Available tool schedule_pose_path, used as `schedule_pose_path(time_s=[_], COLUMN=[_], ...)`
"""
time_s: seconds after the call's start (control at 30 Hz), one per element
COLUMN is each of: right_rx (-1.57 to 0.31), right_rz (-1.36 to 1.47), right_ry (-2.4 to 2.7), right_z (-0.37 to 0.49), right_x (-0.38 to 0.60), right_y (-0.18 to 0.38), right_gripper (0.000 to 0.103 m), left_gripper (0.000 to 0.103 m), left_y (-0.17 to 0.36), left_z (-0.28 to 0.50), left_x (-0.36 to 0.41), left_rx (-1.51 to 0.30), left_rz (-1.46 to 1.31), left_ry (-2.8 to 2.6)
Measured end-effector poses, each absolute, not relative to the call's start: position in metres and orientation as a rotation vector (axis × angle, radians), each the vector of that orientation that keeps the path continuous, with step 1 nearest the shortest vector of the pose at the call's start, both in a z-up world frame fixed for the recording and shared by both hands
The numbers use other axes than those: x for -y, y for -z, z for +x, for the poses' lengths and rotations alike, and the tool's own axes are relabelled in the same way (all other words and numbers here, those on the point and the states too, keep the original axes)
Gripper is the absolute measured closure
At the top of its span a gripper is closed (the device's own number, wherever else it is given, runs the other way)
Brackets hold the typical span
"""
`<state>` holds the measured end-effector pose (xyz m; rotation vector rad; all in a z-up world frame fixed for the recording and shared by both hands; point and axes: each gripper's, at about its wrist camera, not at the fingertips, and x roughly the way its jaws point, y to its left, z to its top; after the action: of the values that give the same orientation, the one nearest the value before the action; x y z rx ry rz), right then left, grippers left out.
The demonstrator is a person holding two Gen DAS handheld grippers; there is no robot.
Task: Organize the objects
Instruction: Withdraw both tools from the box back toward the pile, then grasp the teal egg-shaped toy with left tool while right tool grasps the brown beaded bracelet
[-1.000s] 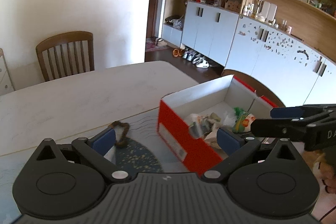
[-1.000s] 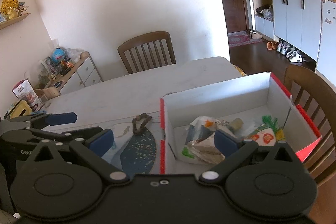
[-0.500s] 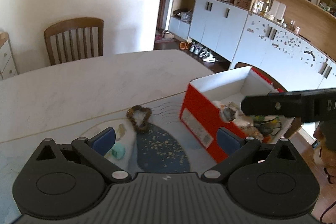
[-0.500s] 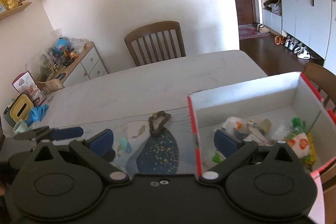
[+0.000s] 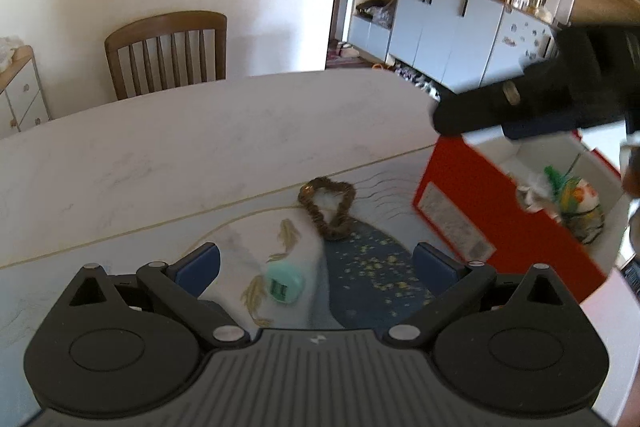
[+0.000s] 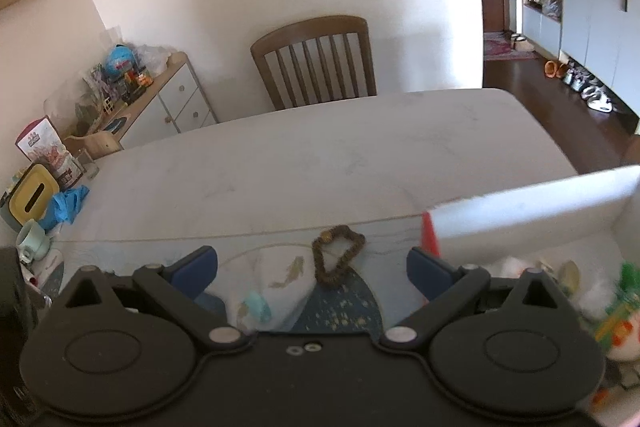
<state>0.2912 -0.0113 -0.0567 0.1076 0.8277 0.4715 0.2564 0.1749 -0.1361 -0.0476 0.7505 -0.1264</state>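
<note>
Both grippers, left and right, spread wide and empty near a brown bead bracelet, with a blurry, perhaps mint-green, case nearer.

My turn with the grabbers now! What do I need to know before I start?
Left gripper: open, empty, above the mint-green thing on the mat.
Right gripper: open, empty, near the bead bracelet.
Done: several bits already lie in the red box, right of the mat.
Left: the mint-green thing and the bracelet probably go into the box too.
</note>
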Motion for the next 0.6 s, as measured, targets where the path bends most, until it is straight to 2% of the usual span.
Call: schedule_pose_path(time_s=[0.6], right_rx=[-1.017], right_rz=[0.011], right_ry=[-0.456], right_z=[0.36], right_x=[-0.048], right_y=[0.127], right_gripper=[0.008], left_gripper=[0.0], left_y=[0.193], left_z=[0.294], left_x=[-0.18], left_rx=[-0.844], left_rz=[-0.057], left_ry=[0.085])
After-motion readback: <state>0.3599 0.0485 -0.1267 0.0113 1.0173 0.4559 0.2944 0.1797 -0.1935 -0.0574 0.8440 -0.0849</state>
